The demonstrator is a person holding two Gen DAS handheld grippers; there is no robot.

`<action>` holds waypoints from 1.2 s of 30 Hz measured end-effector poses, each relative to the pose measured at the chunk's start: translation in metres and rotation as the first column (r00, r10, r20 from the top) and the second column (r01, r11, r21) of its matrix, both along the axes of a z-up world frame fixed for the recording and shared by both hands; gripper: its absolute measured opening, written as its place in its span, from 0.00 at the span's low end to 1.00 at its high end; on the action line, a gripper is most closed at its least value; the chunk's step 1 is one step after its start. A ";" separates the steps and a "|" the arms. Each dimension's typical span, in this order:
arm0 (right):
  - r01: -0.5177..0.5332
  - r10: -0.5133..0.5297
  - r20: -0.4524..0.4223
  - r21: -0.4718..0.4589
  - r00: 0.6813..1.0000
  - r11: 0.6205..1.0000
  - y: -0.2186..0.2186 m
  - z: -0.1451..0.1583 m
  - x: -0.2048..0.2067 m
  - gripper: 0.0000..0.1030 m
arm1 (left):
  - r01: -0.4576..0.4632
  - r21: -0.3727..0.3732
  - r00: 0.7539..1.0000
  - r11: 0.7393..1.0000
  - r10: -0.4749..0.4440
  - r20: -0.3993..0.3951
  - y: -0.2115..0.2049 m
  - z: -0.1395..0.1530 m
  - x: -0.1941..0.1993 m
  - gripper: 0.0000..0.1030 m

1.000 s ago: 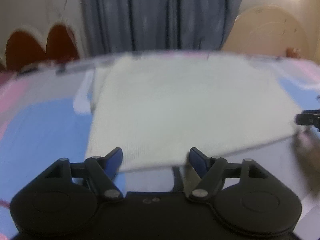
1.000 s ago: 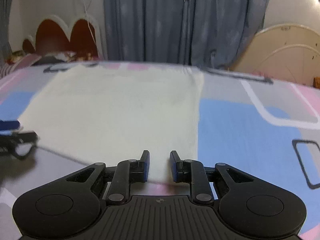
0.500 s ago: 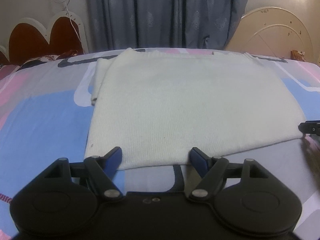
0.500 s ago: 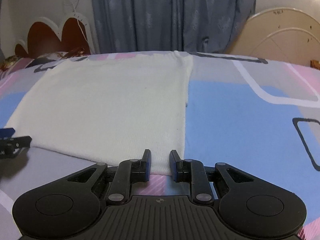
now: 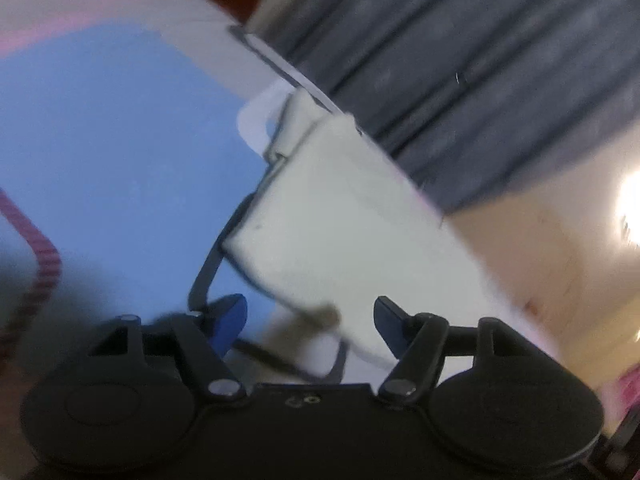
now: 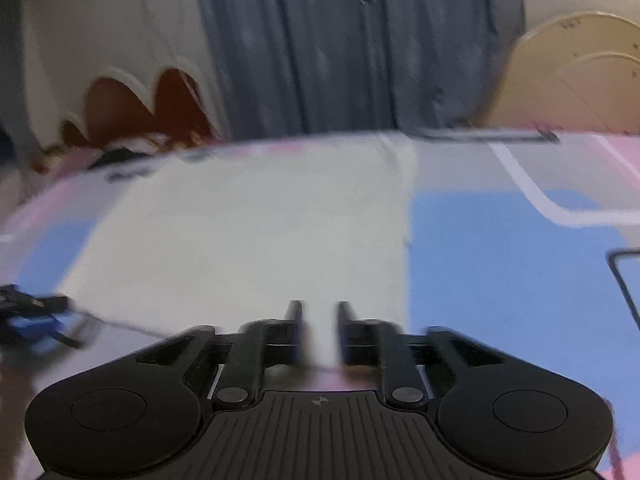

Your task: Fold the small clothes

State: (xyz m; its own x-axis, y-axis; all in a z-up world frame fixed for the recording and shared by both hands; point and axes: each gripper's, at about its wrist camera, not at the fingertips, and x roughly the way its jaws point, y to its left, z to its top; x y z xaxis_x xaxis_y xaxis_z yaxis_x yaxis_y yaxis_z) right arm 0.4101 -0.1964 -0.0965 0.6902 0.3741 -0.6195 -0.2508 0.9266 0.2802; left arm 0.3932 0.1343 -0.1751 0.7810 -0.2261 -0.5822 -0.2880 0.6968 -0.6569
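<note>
While tilted, left claw (image 5: 310, 314) faces garment (image 5: 344, 220).

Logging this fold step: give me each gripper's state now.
Left gripper: open, holding nothing, at the cream garment's corner.
Right gripper: open narrowly, holding nothing.

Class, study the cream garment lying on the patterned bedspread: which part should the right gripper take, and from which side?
Take the cream garment at its near hem by the right corner, coming in low from the near side. That edge lies flat just ahead of the right gripper, whose jaws stand slightly apart.
</note>
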 end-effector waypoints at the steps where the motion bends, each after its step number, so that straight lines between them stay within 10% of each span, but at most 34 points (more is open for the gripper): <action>1: 0.001 -0.001 0.004 0.037 1.000 0.999 0.002 0.002 0.003 0.00 | -0.023 -0.027 1.000 0.999 0.024 0.018 0.002 -0.004 0.002 0.65; 11: -0.090 0.086 0.045 0.088 0.995 0.992 0.059 0.006 0.071 0.00 | -0.054 -0.037 0.989 0.998 0.058 0.134 -0.009 -0.018 0.036 0.62; 17: -0.119 0.116 0.046 0.076 0.992 0.990 0.088 -0.015 0.100 0.00 | -0.158 -0.121 0.979 0.980 0.171 0.107 0.002 -0.033 0.048 0.19; 26: -0.123 0.122 0.015 0.071 0.992 0.990 0.101 -0.046 0.117 0.00 | -0.114 -0.117 0.985 0.987 0.128 0.116 0.009 -0.034 0.058 0.17; 32: -0.048 0.044 0.024 0.186 0.999 0.981 0.057 -0.028 0.104 0.00 | -0.029 0.141 0.995 0.990 0.015 0.099 -0.023 0.011 0.072 0.06; 36: 0.038 -0.040 0.003 0.256 0.999 0.966 0.008 -0.020 0.102 0.00 | 0.110 0.312 0.979 0.944 -0.156 0.127 -0.075 0.057 0.084 0.06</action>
State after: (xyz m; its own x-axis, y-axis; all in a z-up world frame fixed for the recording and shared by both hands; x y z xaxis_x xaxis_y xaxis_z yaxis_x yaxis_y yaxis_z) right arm 0.5123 -0.1885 -0.1170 0.7122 0.4916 -0.5010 -0.2189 0.8338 0.5069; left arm 0.4771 0.0593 -0.1184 0.8384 -0.1657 -0.5192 -0.0943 0.8942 -0.4377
